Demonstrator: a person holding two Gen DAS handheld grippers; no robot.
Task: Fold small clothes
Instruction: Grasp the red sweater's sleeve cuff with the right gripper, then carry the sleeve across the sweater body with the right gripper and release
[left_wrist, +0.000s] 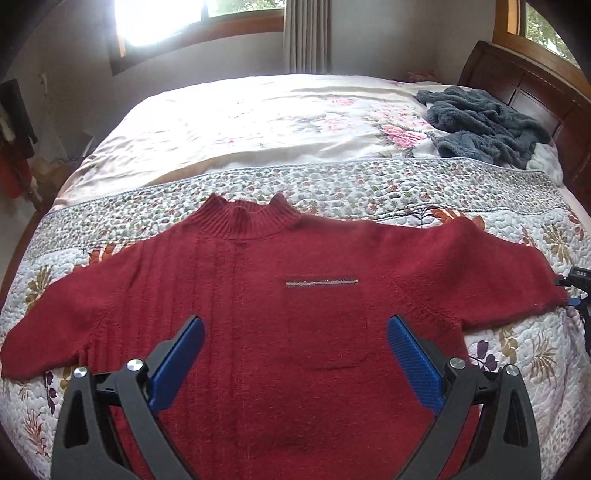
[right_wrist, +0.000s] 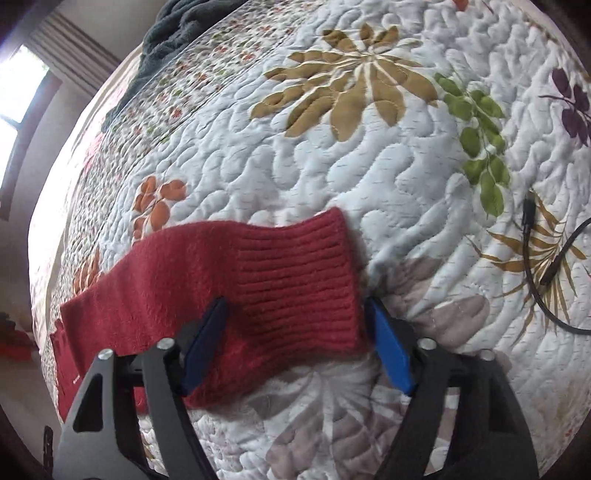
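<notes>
A small dark red knit sweater (left_wrist: 280, 295) lies flat and face up on the quilt, collar away from me, both sleeves spread out sideways. My left gripper (left_wrist: 295, 328) hovers open above the sweater's chest, near the pocket (left_wrist: 325, 325). In the right wrist view the ribbed cuff (right_wrist: 295, 273) of the right sleeve lies on the quilt. My right gripper (right_wrist: 295, 310) is open and straddles the cuff, one blue finger (right_wrist: 207, 339) over the sleeve and the other finger (right_wrist: 388, 347) just past the cuff's edge. A bit of the right gripper (left_wrist: 578, 291) shows by that sleeve end in the left wrist view.
The floral quilt (left_wrist: 369, 192) covers the near part of the bed, a pale flowered sheet (left_wrist: 258, 118) the far part. A grey fleece garment (left_wrist: 484, 122) lies crumpled at the far right by the wooden headboard (left_wrist: 532, 92). A black cable (right_wrist: 539, 266) lies on the quilt right of the cuff.
</notes>
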